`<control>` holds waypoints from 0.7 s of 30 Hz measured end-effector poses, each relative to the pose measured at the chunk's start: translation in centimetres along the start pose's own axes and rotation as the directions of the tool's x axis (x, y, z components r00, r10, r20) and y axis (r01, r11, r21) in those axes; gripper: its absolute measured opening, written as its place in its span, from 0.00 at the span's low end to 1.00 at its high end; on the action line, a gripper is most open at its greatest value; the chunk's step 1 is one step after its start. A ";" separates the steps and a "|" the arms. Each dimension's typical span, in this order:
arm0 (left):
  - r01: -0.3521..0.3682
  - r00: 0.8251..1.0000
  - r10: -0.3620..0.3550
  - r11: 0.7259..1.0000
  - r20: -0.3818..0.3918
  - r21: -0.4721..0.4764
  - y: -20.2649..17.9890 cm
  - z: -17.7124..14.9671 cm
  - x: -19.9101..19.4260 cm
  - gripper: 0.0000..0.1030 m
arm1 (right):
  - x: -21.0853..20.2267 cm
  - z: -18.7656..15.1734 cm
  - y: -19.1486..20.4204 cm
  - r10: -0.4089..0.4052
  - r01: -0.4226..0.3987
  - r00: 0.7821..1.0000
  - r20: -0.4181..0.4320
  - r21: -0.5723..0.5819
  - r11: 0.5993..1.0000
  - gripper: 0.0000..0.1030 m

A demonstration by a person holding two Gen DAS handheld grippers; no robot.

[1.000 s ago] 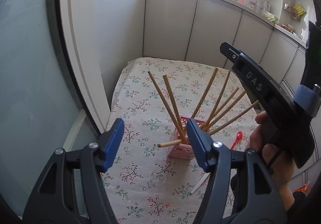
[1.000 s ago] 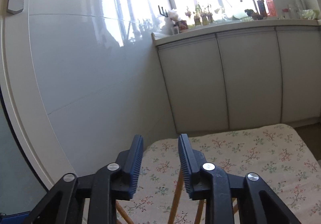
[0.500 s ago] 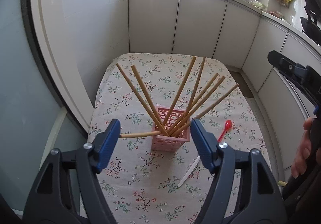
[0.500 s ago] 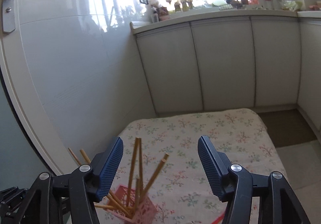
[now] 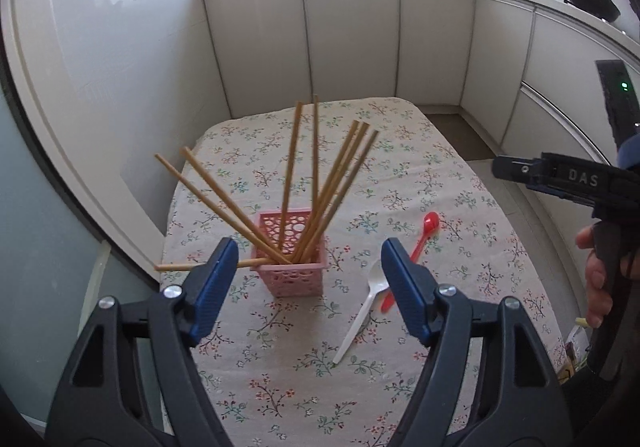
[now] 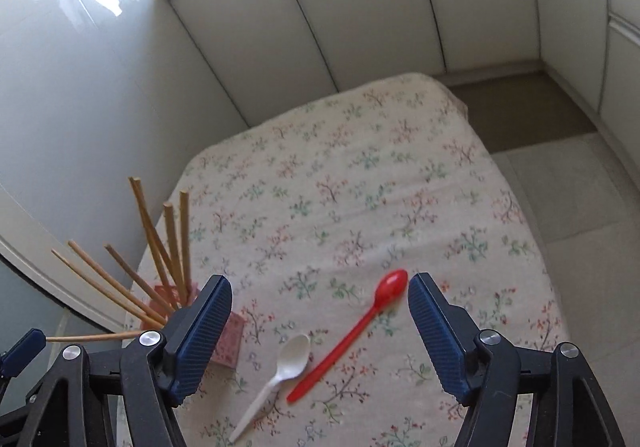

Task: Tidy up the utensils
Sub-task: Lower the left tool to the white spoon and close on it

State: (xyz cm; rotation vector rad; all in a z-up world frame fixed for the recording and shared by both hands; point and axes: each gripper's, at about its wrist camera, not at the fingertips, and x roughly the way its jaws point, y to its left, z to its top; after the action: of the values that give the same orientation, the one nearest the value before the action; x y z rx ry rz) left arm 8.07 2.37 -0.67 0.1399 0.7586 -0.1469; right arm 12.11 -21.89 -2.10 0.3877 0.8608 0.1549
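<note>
A pink perforated holder (image 5: 294,259) stands on the floral tablecloth (image 5: 400,175) with several wooden chopsticks (image 5: 316,171) fanned out of it; one chopstick (image 5: 176,267) pokes sideways through its left wall. A white plastic spoon (image 5: 360,315) and a red spoon (image 5: 424,237) lie crossed to its right. My left gripper (image 5: 308,293) is open and empty, above the table in front of the holder. My right gripper (image 6: 320,331) is open and empty, above the white spoon (image 6: 280,375) and red spoon (image 6: 352,331). The holder (image 6: 228,339) is partly hidden behind its left finger.
The small table (image 6: 400,151) sits in a kitchen corner, with white cabinets (image 5: 348,39) behind and a glossy white wall (image 5: 100,67) at left. Its right side drops to a tiled floor (image 6: 580,207). The right gripper's body and the hand holding it (image 5: 596,287) show at right in the left wrist view.
The right gripper opened wide, tilted down and came over the two spoons. The left gripper pulled back and swung, so the holder now sits between its fingers and both spoons show.
</note>
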 end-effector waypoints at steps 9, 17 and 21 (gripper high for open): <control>0.160 0.973 -0.144 0.984 -0.183 0.080 -5.3 -0.6 4.9 0.72 | 2.4 -1.1 -5.0 -0.043 0.056 0.988 -0.149 0.082 0.995 0.77; 0.210 0.923 -0.192 0.978 -0.332 0.017 -7.7 -1.3 10.6 0.56 | 4.0 -1.9 -7.7 -0.067 0.092 0.970 -0.234 0.097 0.991 0.77; 0.188 0.908 -0.171 0.982 -0.382 0.006 -8.4 -1.8 13.5 0.43 | 4.4 -2.1 -8.4 -0.075 0.101 0.963 -0.259 0.086 0.991 0.77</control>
State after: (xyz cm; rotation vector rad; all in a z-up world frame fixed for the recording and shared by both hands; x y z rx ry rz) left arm 15.02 -6.66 -11.94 0.1408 1.1582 -0.3184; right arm 13.11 -27.78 -9.77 0.4270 1.1412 0.0806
